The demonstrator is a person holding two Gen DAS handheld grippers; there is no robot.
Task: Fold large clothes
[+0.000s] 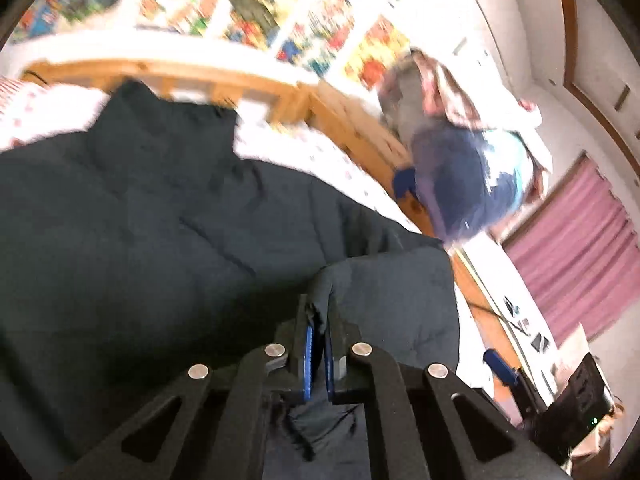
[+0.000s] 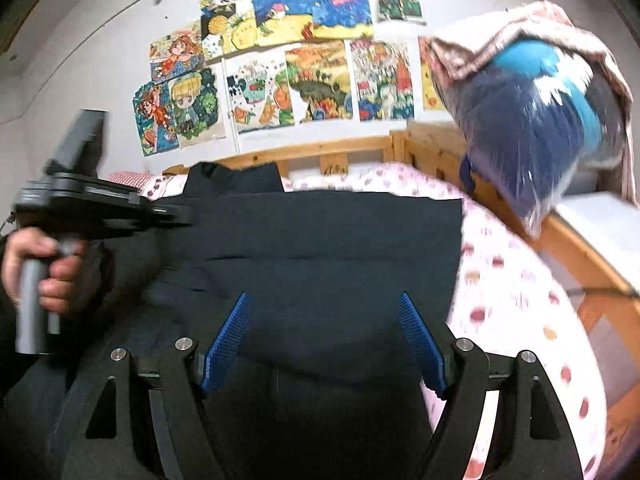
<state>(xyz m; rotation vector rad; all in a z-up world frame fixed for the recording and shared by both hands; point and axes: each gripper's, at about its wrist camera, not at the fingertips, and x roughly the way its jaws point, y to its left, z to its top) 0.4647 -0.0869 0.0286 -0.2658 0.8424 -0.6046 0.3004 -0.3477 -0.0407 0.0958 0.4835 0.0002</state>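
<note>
The left gripper (image 1: pixel 318 332) has its blue fingers pinching a fold of a dark padded jacket (image 1: pixel 140 208). The right gripper (image 2: pixel 324 340) hovers above it, fingers spread wide. The jacket lies flat on a bed (image 2: pixel 512 280) with spotted sheets.

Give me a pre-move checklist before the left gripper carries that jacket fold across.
1. Left gripper shut on jacket fabric: ok.
2. Right gripper open and holding nothing: ok.
3. Jacket lying on the bed, collar toward the headboard: ok.
4. Right gripper touching the jacket or hovering above it: cannot tell.
5. How much fabric sits between the left pads: cannot tell; the view is blurred.
6. Bagged bundle clear of the jacket: ok.
</note>
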